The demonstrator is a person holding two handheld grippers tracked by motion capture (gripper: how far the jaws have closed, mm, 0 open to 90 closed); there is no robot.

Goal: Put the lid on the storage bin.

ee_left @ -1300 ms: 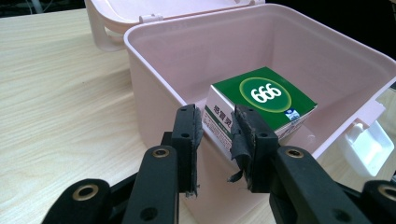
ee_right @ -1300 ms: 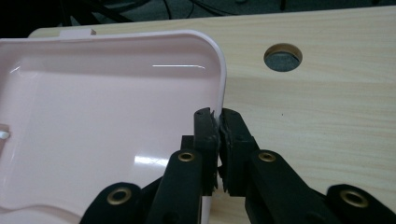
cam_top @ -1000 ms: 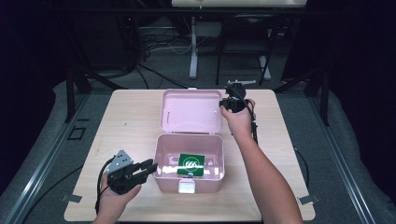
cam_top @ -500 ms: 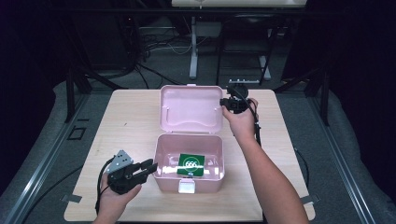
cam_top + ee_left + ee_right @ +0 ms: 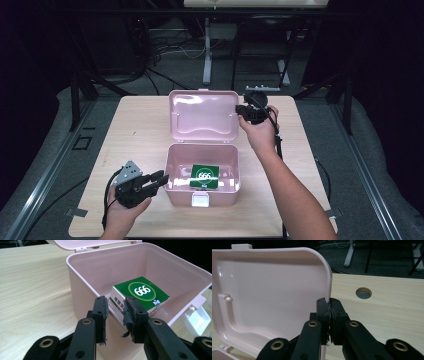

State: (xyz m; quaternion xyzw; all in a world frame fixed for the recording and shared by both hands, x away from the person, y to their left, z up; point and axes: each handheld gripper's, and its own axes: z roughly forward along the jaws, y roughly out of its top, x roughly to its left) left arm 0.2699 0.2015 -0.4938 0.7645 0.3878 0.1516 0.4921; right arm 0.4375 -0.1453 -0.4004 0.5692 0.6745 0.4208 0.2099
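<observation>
both grippers are at the pink box (image 5: 202,187): my right gripper (image 5: 240,110) has its jaws pinched tight on the right edge of the raised lid (image 5: 203,115), at the far side of the wooden table (image 5: 135,135). my left gripper (image 5: 159,178) sits narrowly parted and empty just beside the box's near left wall. inside lies a green carton (image 5: 205,176) marked 666.

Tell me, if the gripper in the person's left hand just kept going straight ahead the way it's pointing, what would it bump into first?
Most likely the near side wall of the pink box: the left gripper points at it from just outside, jaws slightly apart. The green carton lies beyond, inside.
</observation>
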